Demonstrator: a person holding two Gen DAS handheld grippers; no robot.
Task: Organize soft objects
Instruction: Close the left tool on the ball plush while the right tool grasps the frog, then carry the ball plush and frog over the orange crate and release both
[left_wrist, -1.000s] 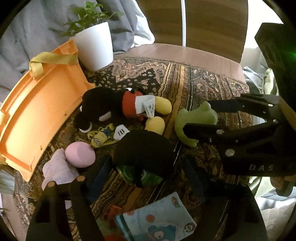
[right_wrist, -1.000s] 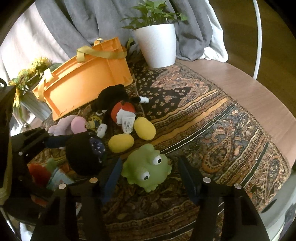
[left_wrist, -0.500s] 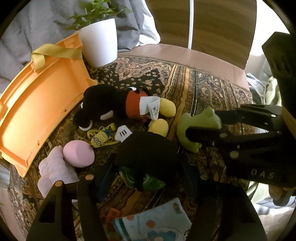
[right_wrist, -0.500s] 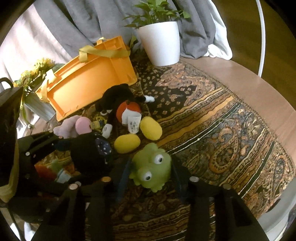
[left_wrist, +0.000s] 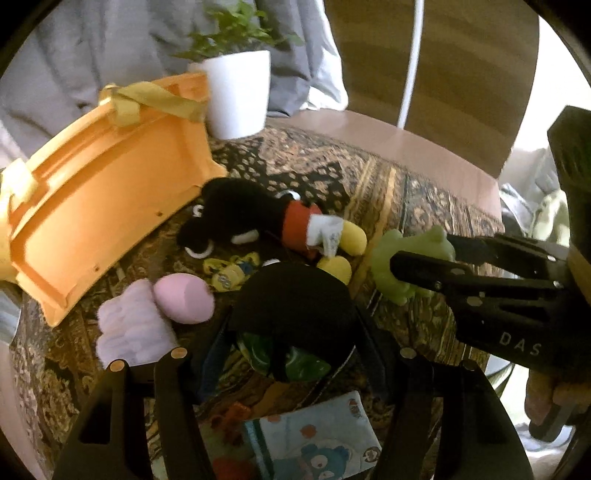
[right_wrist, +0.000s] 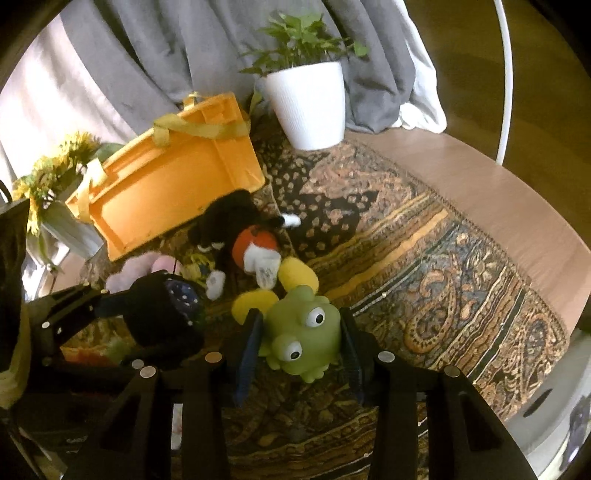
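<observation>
My left gripper (left_wrist: 291, 328) is shut on a black plush toy (left_wrist: 291, 295) with green patches, just above the patterned rug. My right gripper (right_wrist: 301, 332) is shut on a green frog toy (right_wrist: 301, 328); it shows in the left wrist view (left_wrist: 410, 258) between the right fingers. A Mickey Mouse plush (left_wrist: 258, 221) with yellow shoes lies between them and the orange basket (left_wrist: 96, 206), which lies tipped on its side at the left. A pink egg-shaped toy (left_wrist: 183, 299), a lilac plush (left_wrist: 129, 332) and a small minion toy (left_wrist: 231, 271) lie near the basket.
A white plant pot (right_wrist: 308, 103) stands at the back by grey curtains. A printed cloth pouch (left_wrist: 314, 435) and an orange-red toy (left_wrist: 232, 417) lie near the left gripper. Yellow flowers (right_wrist: 48, 173) stand at the far left. The rug's right half (right_wrist: 443, 266) reaches the wooden table edge.
Both grippers have closed: the left on the black plush, the right on the green frog. Both moved forward toward the basket.
</observation>
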